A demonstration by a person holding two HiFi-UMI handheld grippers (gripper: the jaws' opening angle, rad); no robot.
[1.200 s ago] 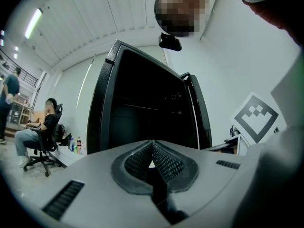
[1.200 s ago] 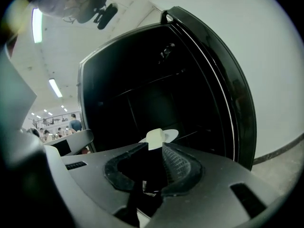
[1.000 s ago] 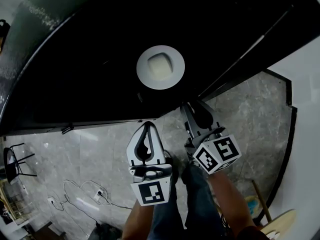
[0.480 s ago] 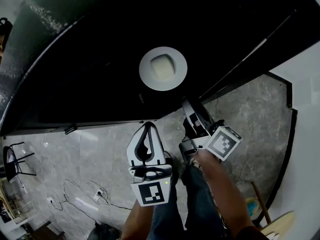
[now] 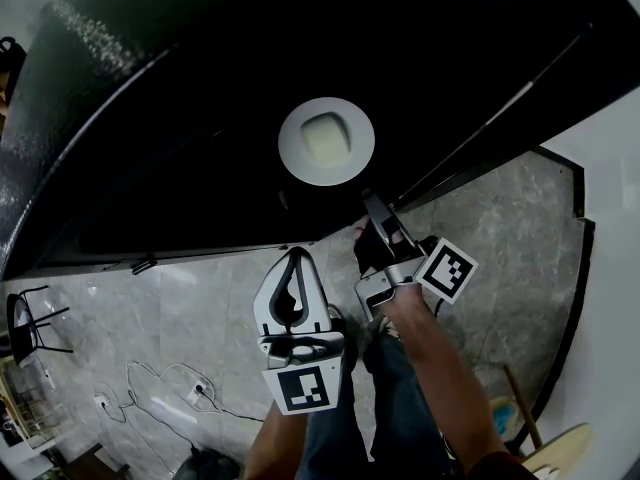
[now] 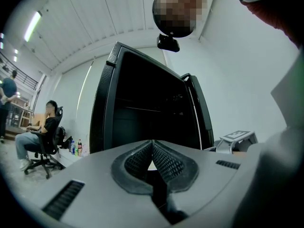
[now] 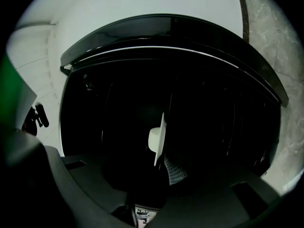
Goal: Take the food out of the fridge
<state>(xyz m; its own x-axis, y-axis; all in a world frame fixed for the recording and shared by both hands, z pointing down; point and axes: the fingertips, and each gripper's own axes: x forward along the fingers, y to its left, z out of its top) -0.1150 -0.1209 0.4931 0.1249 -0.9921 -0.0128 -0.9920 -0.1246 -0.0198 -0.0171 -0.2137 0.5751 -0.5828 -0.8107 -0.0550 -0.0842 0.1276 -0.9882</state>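
Right now we hold the left gripper [image 5: 297, 259] level in front of the open fridge [image 5: 180, 178], short of its dark inside. Its jaws are closed: in the left gripper view the two ribbed pads [image 6: 167, 164] meet at the tip with nothing between them. We have the right gripper [image 5: 372, 214] rolled onto its side, with its tips at the fridge's front edge. Its jaws have just been opening and now stand wide apart. They touch nothing and hold nothing. In the right gripper view only one ribbed pad of that gripper catches the light, and the rest of the jaws is lost in the dark. The food [image 5: 324, 136], a pale block, lies on a white plate [image 5: 298, 158] on a shelf inside the fridge, further in than both grippers. From the right gripper view we see that plate edge-on, ahead of the open jaws and apart from them, with the food on its left side.
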